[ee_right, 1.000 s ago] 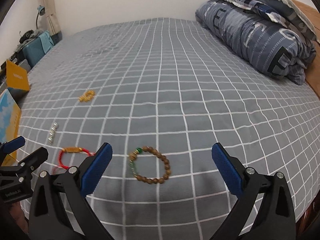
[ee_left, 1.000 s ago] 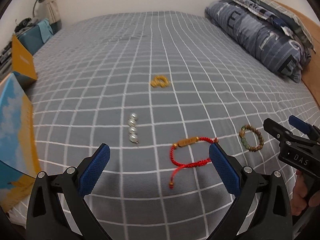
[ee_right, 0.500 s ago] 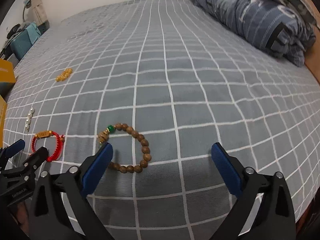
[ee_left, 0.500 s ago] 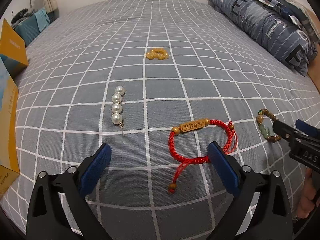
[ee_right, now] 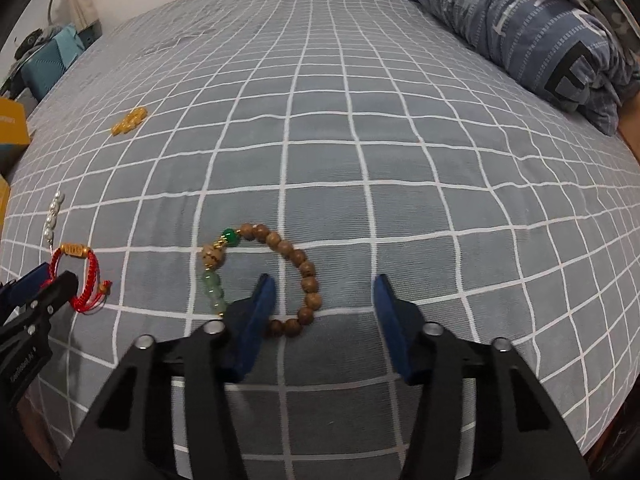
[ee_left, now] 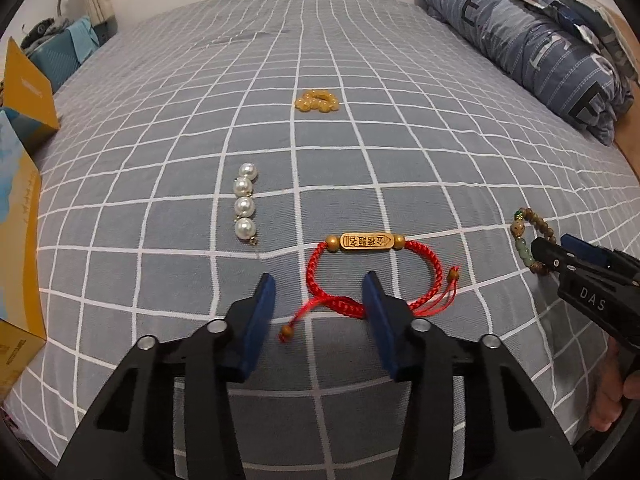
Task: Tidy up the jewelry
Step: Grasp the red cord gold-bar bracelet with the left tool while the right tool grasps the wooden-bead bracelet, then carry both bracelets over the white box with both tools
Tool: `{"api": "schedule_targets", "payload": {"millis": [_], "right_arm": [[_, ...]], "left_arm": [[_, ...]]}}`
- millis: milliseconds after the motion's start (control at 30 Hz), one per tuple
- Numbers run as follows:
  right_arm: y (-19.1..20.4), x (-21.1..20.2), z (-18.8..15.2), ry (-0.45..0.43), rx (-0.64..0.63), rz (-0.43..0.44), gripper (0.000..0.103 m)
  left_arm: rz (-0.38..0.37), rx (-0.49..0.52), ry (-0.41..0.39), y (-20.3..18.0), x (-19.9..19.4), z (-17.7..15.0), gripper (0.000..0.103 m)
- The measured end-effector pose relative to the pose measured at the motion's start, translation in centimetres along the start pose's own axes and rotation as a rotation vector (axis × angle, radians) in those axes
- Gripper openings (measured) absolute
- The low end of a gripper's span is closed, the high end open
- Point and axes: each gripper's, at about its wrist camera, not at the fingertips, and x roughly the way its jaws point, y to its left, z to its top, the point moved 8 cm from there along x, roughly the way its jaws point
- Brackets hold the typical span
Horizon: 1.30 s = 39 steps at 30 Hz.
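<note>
A red cord bracelet (ee_left: 372, 276) with a gold tag lies on the grey checked bedspread (ee_left: 360, 160). My left gripper (ee_left: 319, 292) is open, its fingers straddling the bracelet's near cord. A wooden bead bracelet (ee_right: 280, 276) with green beads lies further right. My right gripper (ee_right: 323, 292) is open, its fingers straddling that bracelet's near right side. A string of pearls (ee_left: 245, 205) and a cluster of amber beads (ee_left: 317, 101) lie further back. The red bracelet also shows in the right wrist view (ee_right: 80, 276).
A folded blue quilt (ee_left: 540, 44) lies along the bed's right side. Yellow and blue cardboard boxes (ee_left: 20, 200) stand at the left edge. A wooden bed frame (ee_left: 628, 156) runs along the right. The bed's near edge is just below both grippers.
Both grippers have moved forward and down to the bedspread and have narrowed. The left now straddles the red bracelet, the right the wooden bead bracelet.
</note>
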Motion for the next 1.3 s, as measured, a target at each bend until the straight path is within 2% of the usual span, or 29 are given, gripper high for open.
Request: {"api": "schedule_targets", "payload": {"millis": [67,100,133,200,567,933,1100,1300], "right_arm": [[0.1,0.0,-0.1,0.002,0.004,0.007,0.033],[0.0,-0.1,-0.1,0.001,0.014,0.013,0.022],[-0.1,-0.1,0.0,0.003,0.021,0.012,0.012],[-0.2,0.0,0.2,0.002,0.029,0.011,0.01],[-0.4,-1.1,0.6,-0.053,0.05,-0.012,0.008],[-0.1,-4.0,2.1,-0.194,0.068,0.003,0.008],[0.2,-5.9,2.8,-0.287,0.065,0.001,0.008],[0.2,-6.9,3.4,-0.338,0.069,0.0,0.008]], "left_arm": [[0.004,-0.005,0.006,0.2,0.0,0.0,0.034],[0.008,-0.006,0.008,0.2,0.0,0.1,0.029],[0.01,-0.004,0.012,0.3,-0.1,0.0,0.019],[0.003,-0.006,0.017,0.3,-0.2,0.0,0.008],[-0.015,-0.024,0.003,0.2,-1.2,0.2,0.006],[-0.037,-0.057,-0.063,0.4,-3.0,1.3,0.006],[-0.064,-0.061,-0.115,0.1,-4.3,2.1,0.006],[-0.094,-0.054,-0.218,-0.1,-6.5,3.5,0.005]]}}
